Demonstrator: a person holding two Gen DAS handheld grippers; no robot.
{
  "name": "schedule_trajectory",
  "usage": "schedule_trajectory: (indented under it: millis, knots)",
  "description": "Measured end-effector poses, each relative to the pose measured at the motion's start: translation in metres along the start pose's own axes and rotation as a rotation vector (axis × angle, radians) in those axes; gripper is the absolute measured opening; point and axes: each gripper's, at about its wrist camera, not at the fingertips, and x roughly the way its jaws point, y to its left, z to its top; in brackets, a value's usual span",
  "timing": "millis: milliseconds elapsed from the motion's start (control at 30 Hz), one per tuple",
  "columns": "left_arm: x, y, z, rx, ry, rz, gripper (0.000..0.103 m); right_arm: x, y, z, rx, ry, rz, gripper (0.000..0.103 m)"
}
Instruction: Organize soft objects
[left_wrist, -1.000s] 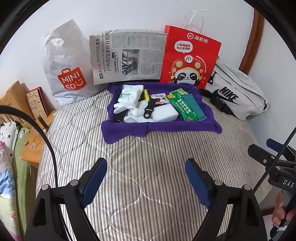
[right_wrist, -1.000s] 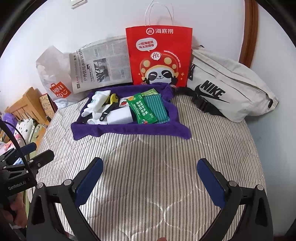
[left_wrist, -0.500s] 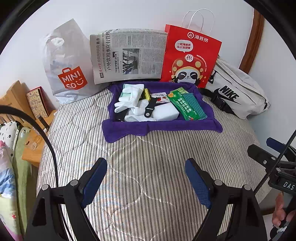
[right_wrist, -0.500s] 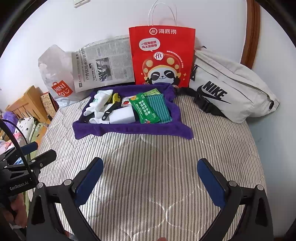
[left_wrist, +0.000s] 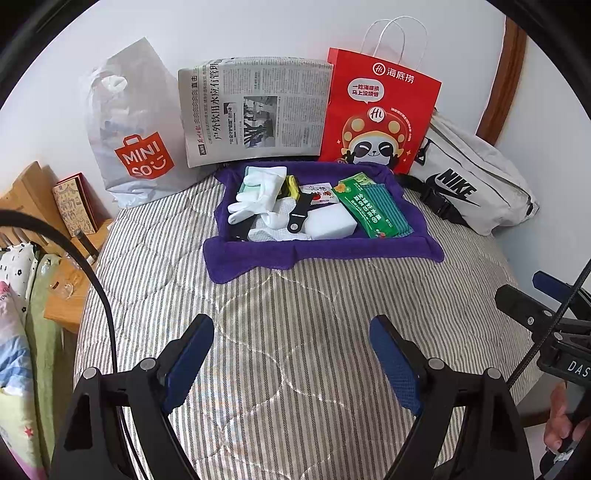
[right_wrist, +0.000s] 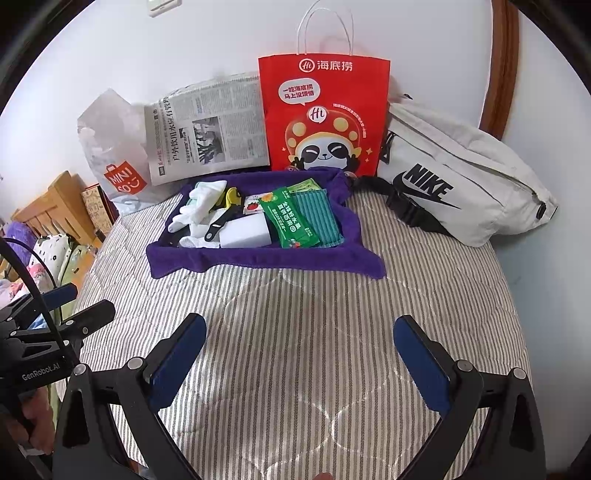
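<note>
Two fisheye wrist cameras look forward and downward between their own fingers, sharing the purple tray (left_wrist: 321, 251) ahead on the striped bed (right_wrist: 295, 332).

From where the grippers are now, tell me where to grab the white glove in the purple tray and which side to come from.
Take the white glove across its cuff end at the far left corner of the purple tray, coming from above with the left gripper. The cuff lies uppermost and clear there, while its fingers trail down toward the black strap and white sponge block.

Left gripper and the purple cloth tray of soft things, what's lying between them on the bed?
Nothing: only bare striped quilted bedspread separates the left gripper from the purple cloth tray, shown clearly in the left wrist view.
</note>
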Motion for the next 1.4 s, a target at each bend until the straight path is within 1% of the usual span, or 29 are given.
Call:
schedule_trajectory:
  millis: [1400]
  knots:
    - [-0.0033, 0.0017, 0.0001, 0.013, 0.005, 0.009, 0.086, -0.0068, 0.0032, -0.0015, -0.014, -0.011, 0.011, 0.100]
